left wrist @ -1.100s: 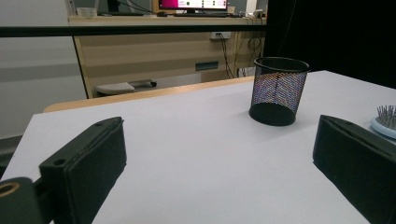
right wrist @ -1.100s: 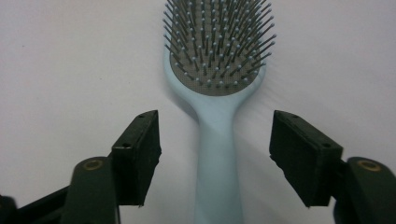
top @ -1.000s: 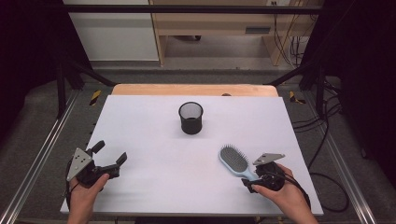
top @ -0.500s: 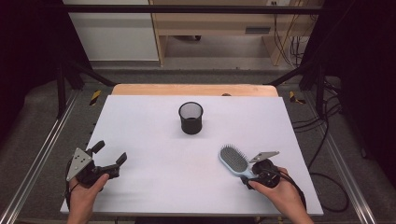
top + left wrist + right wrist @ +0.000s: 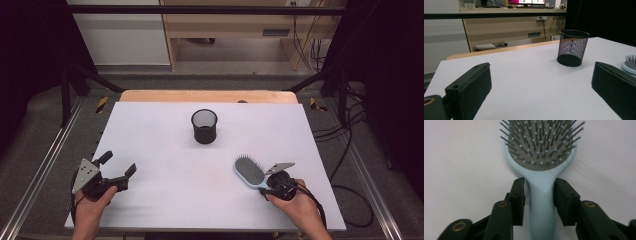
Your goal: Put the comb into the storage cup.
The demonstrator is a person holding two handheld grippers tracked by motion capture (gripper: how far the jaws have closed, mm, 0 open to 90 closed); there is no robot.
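White table, grip in progress: the right gripper [image 5: 264, 186] had its jaws around the handle of a pale blue hairbrush [image 5: 249, 172] near the table's right front corner.

Seen from the right gripper view, the jaws had just been closing and flanked the handle [image 5: 541, 202] just below the bristled head, narrow slivers of gap apparently remaining on both sides, so the grasp looked not quite made. The brush lay flat, bristles up, not yet lifted. A black mesh cup [image 5: 204, 126] stood empty mid-table, well apart, the likely destination. The left gripper [image 5: 116, 170] hung near the left front, jaws spread wide and holding nothing. Lifting, carrying and placing all remained.
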